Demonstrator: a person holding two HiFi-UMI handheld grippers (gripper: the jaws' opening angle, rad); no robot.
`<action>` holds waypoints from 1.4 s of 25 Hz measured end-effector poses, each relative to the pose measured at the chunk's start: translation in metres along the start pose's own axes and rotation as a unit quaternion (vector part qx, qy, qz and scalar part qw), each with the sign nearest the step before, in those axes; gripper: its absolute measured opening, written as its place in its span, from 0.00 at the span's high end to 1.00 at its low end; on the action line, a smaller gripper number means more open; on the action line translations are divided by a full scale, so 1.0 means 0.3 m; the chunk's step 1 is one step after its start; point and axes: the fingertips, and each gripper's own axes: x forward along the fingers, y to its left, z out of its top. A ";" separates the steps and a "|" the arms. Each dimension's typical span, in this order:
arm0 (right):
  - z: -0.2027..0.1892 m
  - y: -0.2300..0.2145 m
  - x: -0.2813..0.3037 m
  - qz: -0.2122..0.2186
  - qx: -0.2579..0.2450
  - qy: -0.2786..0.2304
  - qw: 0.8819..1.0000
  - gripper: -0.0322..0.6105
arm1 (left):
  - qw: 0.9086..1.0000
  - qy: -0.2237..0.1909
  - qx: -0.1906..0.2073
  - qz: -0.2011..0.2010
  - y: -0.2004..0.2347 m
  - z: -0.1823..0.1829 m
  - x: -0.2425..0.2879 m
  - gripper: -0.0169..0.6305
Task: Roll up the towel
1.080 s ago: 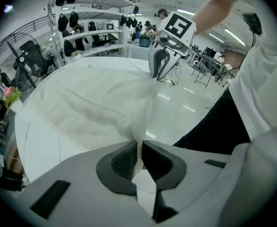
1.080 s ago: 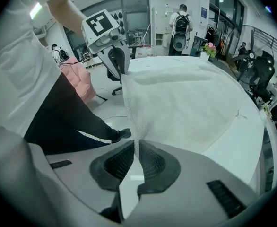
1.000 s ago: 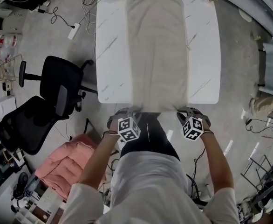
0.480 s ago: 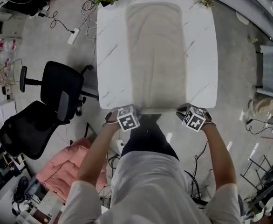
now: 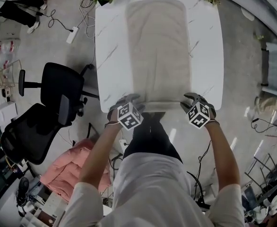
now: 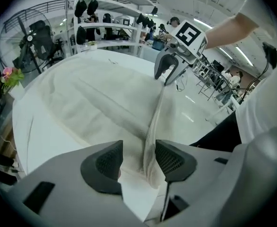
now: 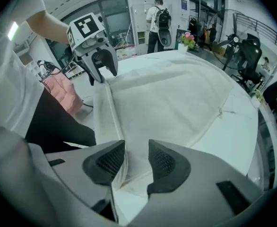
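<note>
The pale beige cloth towel (image 5: 158,46) lies flat lengthwise on the white marble-patterned surface (image 5: 207,46), apparently laid out for rolling from the near end. Its near hem sits loose inside the left gripper (image 6: 134,156) and right gripper (image 7: 130,161), whose jaws have just been opening wide.

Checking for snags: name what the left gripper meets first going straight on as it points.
The towel, at its near edge: it lies between the jaws of the left gripper, which have just been opening; the table is likely right beneath.
</note>
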 end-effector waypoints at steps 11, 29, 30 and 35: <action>0.006 -0.100 -0.036 -0.093 0.019 -0.033 0.995 0.65 | 0.993 -0.067 -0.093 0.043 0.100 0.031 -0.037 0.57; -0.065 0.179 -0.061 -0.047 -0.030 -0.032 0.998 0.67 | 0.991 -0.063 0.076 0.087 -0.157 -0.056 -0.034 0.61; -0.076 0.178 -0.052 -0.050 -0.037 -0.028 0.998 0.67 | 0.990 -0.054 0.085 0.095 -0.153 -0.071 -0.015 0.61; -0.114 0.169 0.009 -0.065 -0.085 -0.005 0.994 0.68 | 0.983 -0.031 0.121 0.134 -0.101 -0.109 0.028 0.76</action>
